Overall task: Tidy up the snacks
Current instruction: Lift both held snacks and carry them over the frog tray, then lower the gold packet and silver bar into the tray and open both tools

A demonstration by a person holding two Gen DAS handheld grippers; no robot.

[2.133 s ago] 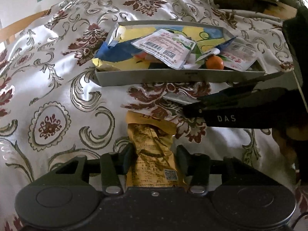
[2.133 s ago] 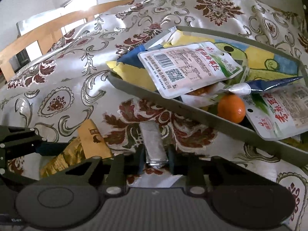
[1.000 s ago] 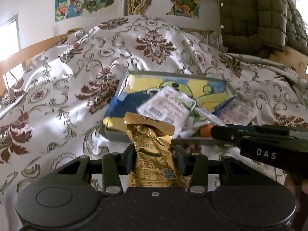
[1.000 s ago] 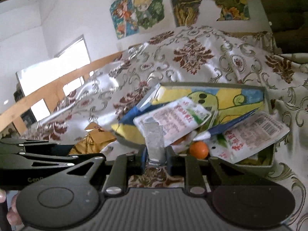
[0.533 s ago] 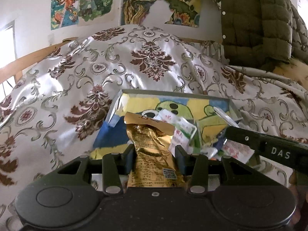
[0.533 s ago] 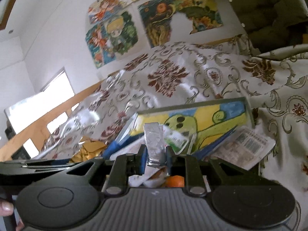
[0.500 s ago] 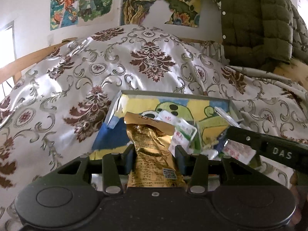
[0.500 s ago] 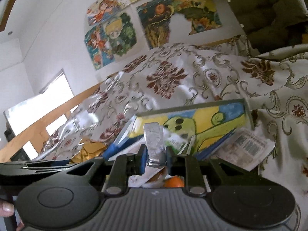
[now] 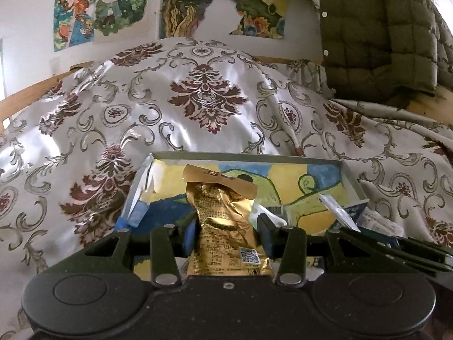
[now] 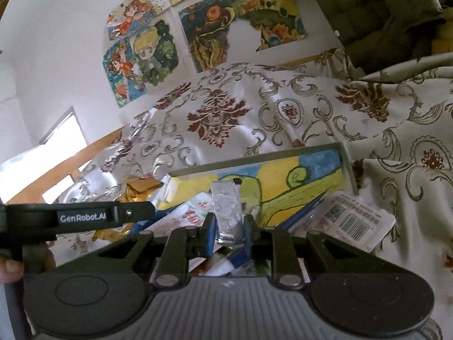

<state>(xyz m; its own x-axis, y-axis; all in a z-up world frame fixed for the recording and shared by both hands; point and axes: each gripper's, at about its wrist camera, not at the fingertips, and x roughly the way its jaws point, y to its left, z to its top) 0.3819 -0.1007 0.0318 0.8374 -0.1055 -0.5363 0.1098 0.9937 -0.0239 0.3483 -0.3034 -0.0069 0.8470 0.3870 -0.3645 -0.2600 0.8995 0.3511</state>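
Left fingers [image 9: 192, 236]: from the left wrist view I see them clenched on the gold snack packet [image 9: 223, 221], one pad on each side of its waist.
Gold snack packet: I have it upright between the fingers, its folded top rising past the tips, over the near part of the tray [image 9: 246, 157].
Tray: it sits just ahead of the fingertips on the patterned cloth [image 9: 203, 99]; I see a painted yellow, green and blue floor.
Other gripper: a black bar [image 9: 396, 252] crosses right of my right finger.
Right fingers [image 10: 209, 236]: in the right wrist view I see them grasping a silver foil packet [image 10: 228, 212].
Silver foil packet: upright between the pads, its top beyond the tips, over the tray [image 10: 346, 167].
White barcode pouch [image 10: 354, 221]: right of the fingers, overhanging the tray's edge.
Left gripper [image 10: 136, 211]: left of my fingers, gold packet showing behind it.
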